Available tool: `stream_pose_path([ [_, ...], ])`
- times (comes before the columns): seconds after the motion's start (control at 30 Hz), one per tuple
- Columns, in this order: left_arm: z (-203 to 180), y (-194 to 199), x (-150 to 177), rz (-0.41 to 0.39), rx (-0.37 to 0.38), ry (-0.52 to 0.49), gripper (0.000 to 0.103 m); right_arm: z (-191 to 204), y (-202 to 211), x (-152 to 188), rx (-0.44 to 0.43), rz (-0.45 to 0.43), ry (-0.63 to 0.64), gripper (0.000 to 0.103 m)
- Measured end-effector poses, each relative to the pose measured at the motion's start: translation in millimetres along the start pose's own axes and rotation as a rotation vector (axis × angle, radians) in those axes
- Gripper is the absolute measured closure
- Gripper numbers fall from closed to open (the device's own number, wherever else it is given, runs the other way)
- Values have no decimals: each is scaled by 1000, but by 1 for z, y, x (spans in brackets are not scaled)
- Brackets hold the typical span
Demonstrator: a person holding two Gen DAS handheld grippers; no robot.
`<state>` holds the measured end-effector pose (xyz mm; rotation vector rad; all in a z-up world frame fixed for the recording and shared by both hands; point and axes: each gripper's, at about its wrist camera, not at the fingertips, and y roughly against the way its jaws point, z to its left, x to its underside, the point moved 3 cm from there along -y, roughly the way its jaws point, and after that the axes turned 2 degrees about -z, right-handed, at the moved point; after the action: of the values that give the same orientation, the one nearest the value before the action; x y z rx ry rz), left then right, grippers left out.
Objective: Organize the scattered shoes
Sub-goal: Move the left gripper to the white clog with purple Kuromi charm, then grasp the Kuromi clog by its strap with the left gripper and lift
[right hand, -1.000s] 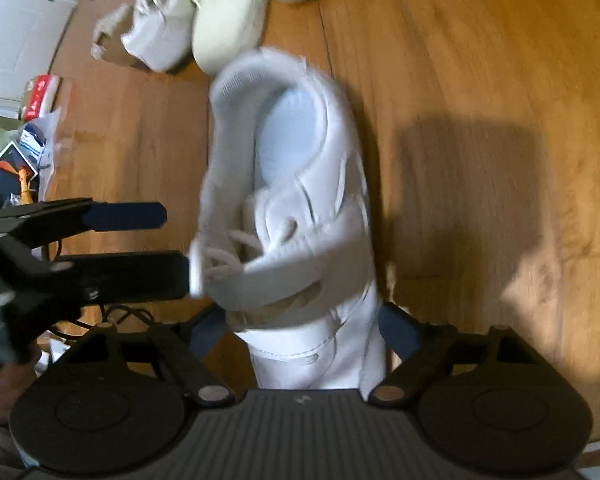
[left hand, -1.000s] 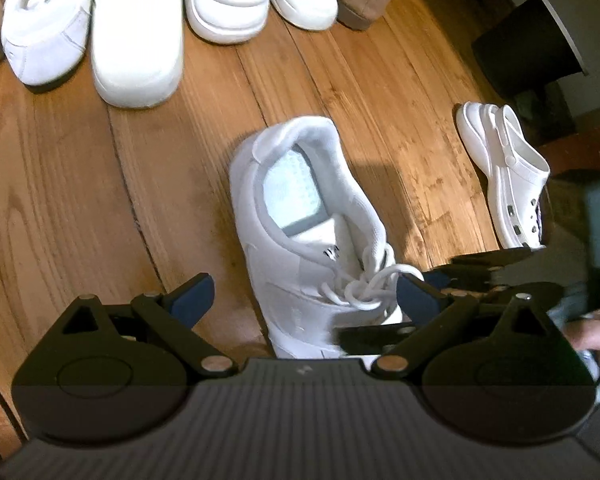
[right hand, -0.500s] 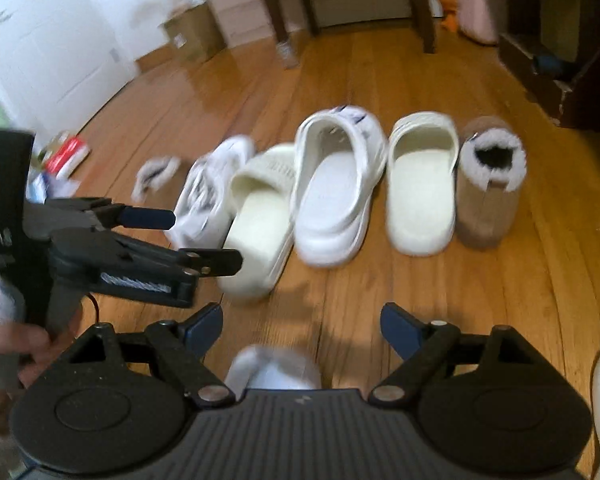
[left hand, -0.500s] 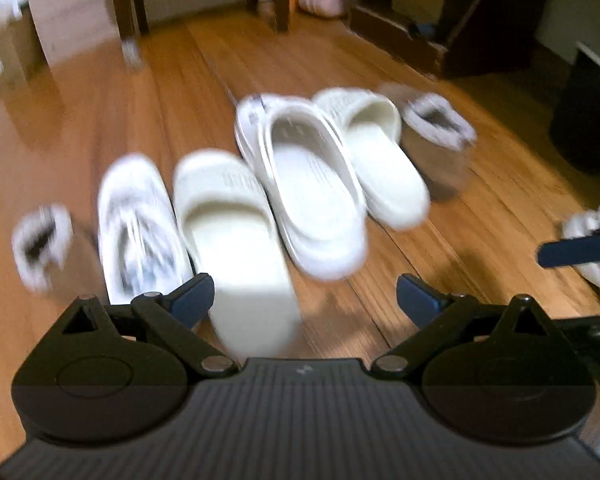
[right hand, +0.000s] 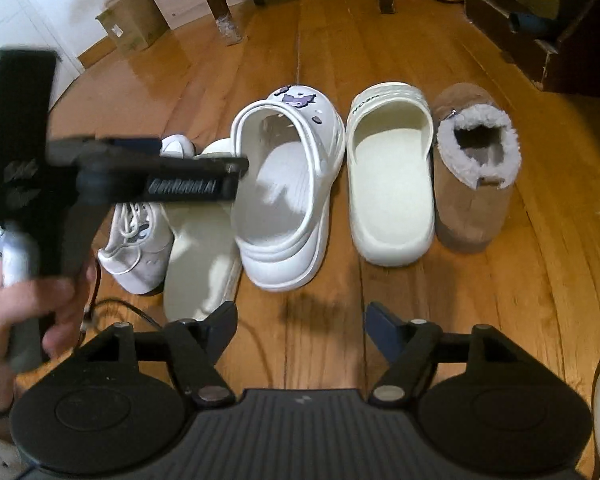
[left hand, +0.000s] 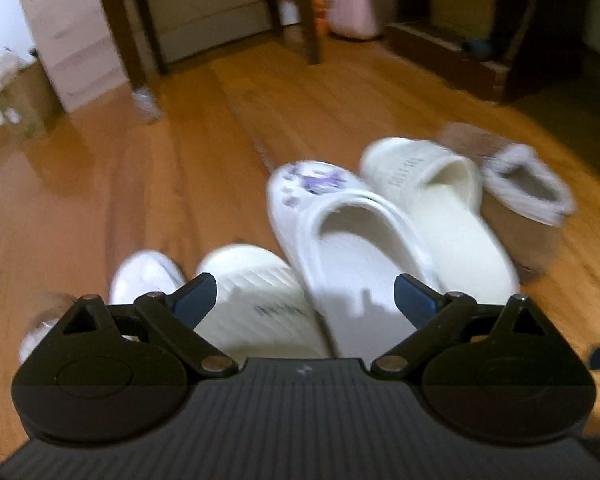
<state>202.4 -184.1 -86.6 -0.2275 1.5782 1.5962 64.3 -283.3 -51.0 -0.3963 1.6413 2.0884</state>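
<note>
Five shoes stood in a row on the wood floor (right hand: 380, 300): one sneaker (right hand: 140, 248), two cream slides (right hand: 392, 184), one white clog (right hand: 288, 200), one tan slipper (right hand: 476, 184), at twelve o'clock. The left gripper (left hand: 304, 300) was spread, empty; the right gripper (right hand: 300, 320) was closing on nothing.

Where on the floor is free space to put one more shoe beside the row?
Bare wooden floor lies right of the brown fur-lined slipper, and in front of the row's heels. The left end is crowded: the sneaker and cream slide touch, with the left gripper over them.
</note>
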Motion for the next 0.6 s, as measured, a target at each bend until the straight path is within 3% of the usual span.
stream_pose_path([
  [0.07, 1, -17, -3, 29, -26, -9, 6, -1, -4, -3, -1, -2, 10, 31],
  [0.2, -5, -31, -10, 5, -68, -51, 6, 0, -8, -9, -22, -6, 5, 31],
  [0.43, -18, -58, -29, 27, -50, -57, 7, -13, -11, -12, -42, -4, -33, 29],
  [0.5, -22, -69, -27, 36, -107, -94, 19, -19, -10, -8, -38, 11, -46, 29],
  [0.53, -24, -74, -26, 35, -155, -126, 46, -22, -9, -5, -37, 17, -54, 29],
  [0.57, -25, -77, -25, 40, -186, -146, 61, -25, -9, -3, -34, 23, -62, 29],
  [0.6, -25, -78, -24, 44, -183, -146, 62, -27, -9, -2, -33, 25, -69, 29],
])
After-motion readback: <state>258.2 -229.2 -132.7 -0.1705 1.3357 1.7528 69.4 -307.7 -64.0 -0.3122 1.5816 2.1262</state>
